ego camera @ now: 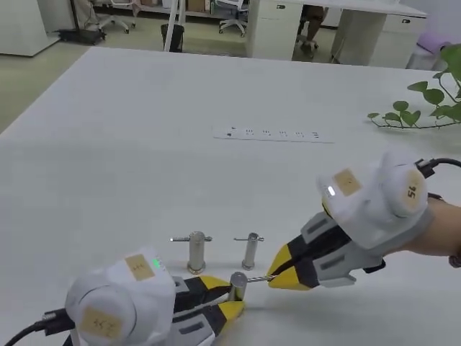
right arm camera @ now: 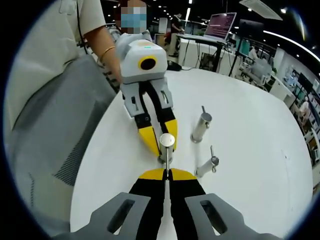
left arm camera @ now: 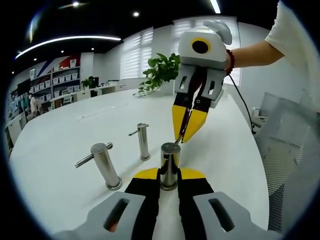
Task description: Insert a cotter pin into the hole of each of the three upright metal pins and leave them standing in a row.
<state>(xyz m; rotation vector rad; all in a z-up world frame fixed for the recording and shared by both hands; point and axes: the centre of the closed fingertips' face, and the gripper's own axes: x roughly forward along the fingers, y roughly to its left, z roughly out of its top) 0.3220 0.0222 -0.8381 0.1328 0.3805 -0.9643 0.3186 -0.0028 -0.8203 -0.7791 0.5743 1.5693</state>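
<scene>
**Threading the last cotter pin**

Gripping low, the left tongs (ego camera: 229, 297) reach in from 8 o'clock in the head view, closed narrow on the shank of the near metal pin (ego camera: 238, 283) and holding it upright on the bench (ego camera: 144, 130); the right tongs (ego camera: 277, 277) come from 3 o'clock, pinched tight on a cotter pin (ego camera: 258, 278) whose free end meets that pin's head; whether it has entered the hole I cannot tell. Just beyond stand the second metal pin (ego camera: 197, 250) at 11 o'clock and the third metal pin (ego camera: 250, 249) at 12, both already fitted.

The metal pin looks stiff, polished and probably slippery, tall on a small foot, so a low hold suits it; the cotter pin is thin and light, likely to bend or swivel, best held near its outer end and pushed straight.

The bench is white, smooth and flat, with a socket strip (ego camera: 274, 134) at 12 o'clock and a leafy plant (ego camera: 432, 101) at 2; office chairs and cabinets lie beyond.
</scene>
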